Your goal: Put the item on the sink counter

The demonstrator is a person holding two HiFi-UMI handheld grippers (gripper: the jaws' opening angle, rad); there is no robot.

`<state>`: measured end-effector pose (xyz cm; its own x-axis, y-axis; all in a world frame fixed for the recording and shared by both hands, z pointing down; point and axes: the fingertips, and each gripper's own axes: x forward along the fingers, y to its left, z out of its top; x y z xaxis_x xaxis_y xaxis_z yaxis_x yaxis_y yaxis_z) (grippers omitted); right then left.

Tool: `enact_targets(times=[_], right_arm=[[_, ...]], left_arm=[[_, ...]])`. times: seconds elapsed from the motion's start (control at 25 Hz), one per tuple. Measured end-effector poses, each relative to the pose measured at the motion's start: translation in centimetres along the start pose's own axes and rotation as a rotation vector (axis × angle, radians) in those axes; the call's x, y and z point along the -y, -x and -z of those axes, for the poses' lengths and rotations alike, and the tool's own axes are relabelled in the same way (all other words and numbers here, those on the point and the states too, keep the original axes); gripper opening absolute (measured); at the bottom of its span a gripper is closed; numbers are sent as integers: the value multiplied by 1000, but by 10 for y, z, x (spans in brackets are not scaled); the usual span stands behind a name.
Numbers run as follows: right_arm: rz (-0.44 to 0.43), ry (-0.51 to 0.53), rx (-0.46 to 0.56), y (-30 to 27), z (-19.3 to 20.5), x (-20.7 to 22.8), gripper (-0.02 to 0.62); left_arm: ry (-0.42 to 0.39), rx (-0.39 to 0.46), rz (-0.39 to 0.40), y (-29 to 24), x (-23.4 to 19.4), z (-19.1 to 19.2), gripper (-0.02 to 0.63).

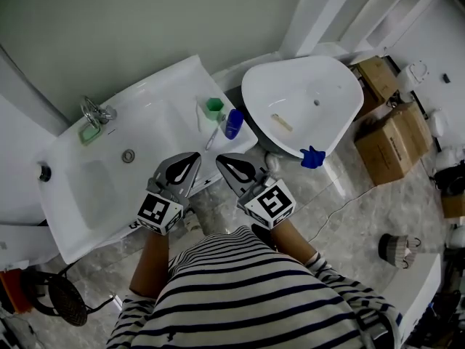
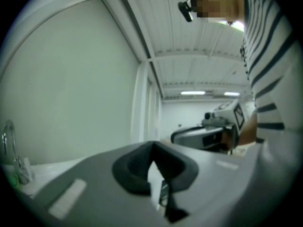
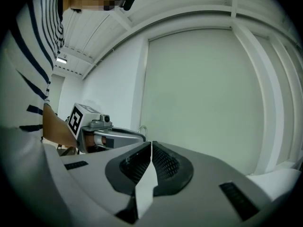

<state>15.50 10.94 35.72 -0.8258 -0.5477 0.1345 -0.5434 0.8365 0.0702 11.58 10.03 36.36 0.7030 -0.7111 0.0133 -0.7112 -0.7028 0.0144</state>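
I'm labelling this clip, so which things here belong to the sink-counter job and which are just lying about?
Job: sink counter; green cup and blue bottle on it, likely the items; left gripper and right gripper, both shut and empty.
Lying about: second basin; blue thing at its rim; cardboard boxes.

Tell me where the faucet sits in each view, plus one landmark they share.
Head view: faucet upper left, at the sink's back edge.
Left gripper view: far left edge, low.
Right gripper view: small, left of centre, just beyond the left tool.
Shared landmark: the plain pale wall behind the sink.
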Motion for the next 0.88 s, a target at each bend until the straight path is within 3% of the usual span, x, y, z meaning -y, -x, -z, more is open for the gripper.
enact_targets(times=[0.36,0.72,0.88], right_arm=[[33,27,-5,-57,-5,15,9],[47,-5,-74,-46,22,46,9],[14,24,-90,-40,18,72,9]], left_arm=[[-10,20,54,-9,-55,-4,6],[8,-15,122,-47,-51,18,6],[10,-16,95,-71,-53,14,6]])
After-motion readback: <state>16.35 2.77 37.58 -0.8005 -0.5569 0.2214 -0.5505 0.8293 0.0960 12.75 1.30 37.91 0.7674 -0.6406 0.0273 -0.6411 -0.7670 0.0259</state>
